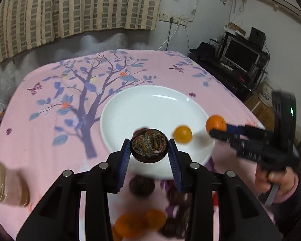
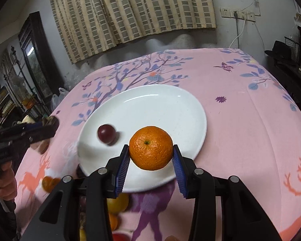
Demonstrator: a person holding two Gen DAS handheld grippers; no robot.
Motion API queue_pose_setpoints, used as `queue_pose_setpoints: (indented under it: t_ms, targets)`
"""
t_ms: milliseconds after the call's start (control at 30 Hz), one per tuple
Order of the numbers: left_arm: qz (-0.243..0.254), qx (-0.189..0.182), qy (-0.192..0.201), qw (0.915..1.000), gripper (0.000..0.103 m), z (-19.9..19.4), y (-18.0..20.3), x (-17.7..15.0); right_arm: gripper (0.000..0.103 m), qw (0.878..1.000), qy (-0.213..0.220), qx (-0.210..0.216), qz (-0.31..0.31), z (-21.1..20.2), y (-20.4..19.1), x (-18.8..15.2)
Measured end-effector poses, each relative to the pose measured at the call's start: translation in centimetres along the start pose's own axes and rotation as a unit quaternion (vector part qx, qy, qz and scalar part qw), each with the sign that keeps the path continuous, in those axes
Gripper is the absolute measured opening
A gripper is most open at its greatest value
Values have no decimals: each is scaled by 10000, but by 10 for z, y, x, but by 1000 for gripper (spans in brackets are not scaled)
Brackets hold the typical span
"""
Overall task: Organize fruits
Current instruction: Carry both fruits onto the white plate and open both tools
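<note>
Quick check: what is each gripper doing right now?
Left gripper: shut on a dark, round, mottled fruit.
Right gripper: shut on a round orange tangerine.

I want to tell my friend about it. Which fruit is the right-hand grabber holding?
Find the big white plate on the pink tablecloth. Over its near edge, the right gripper pinches an orange mandarin between blue pads. It is bright orange and dimpled, unlike the small dark red fruit on the plate.

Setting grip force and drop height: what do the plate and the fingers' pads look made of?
Plate: probably glazed ceramic, glossy white with sharp highlights; melamine can't be excluded. Pads on the right gripper fingers: blue, finely ribbed, matte, likely rubber or soft plastic.
</note>
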State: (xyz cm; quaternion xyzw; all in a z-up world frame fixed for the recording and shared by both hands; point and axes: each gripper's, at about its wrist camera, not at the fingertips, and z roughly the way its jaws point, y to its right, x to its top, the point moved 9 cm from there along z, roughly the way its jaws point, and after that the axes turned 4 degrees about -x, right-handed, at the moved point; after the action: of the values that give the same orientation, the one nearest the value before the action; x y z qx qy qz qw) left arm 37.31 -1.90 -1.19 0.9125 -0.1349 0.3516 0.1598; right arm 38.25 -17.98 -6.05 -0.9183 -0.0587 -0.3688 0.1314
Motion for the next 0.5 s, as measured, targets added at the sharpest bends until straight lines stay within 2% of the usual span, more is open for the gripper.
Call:
queue_pose_setpoints:
  t_ms: [167, 400, 467, 500]
  targets:
    - [-239, 231, -443, 9985, 38, 66, -20, 30, 43, 9995, -242, -132, 165, 28, 16, 3]
    - [-429, 519, -995, 9928, 38, 122, -45, 28, 45, 9993, -327, -176, 82, 43, 16, -5]
    - [-442, 671, -1034, 9914, 51, 124, -48, 25, 48, 9994, -302, -156, 75, 43, 15, -5]
    - [-428, 738, -972, 9916, 62, 120, -48, 25, 52, 9995, -293, -107, 103, 41, 14, -5]
